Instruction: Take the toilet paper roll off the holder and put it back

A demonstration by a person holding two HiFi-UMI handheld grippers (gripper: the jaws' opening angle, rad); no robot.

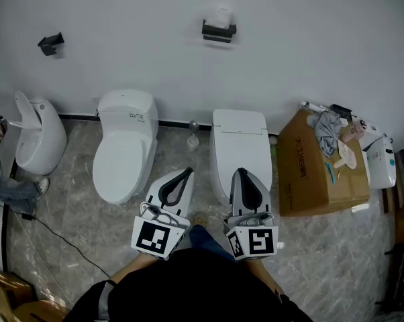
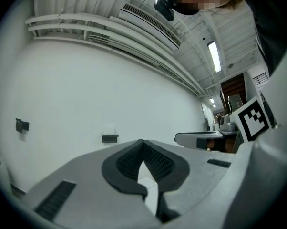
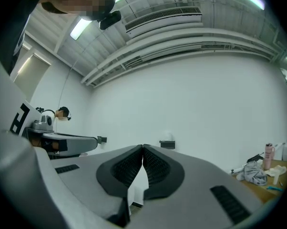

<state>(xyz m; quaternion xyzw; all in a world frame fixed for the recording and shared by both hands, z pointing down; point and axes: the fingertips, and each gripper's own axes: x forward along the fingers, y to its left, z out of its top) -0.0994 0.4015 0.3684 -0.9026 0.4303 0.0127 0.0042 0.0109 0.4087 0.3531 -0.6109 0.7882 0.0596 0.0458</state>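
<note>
A white toilet paper roll (image 1: 220, 16) rests on a dark holder (image 1: 219, 31) fixed high on the white wall. The same roll (image 2: 108, 130) on its holder (image 2: 109, 138) is small and far off in the left gripper view, as are the roll (image 3: 168, 136) and holder (image 3: 167, 144) in the right gripper view. My left gripper (image 1: 186, 171) and right gripper (image 1: 240, 172) are held side by side low in the head view, well short of the wall. Both are shut, tips touching, with nothing between them.
Two white toilets (image 1: 125, 144) (image 1: 239, 149) and a urinal (image 1: 35, 132) stand against the wall below the holder. A cardboard box (image 1: 313, 166) with cloth and clutter on top sits at the right. A second dark wall bracket (image 1: 50, 42) is at the upper left.
</note>
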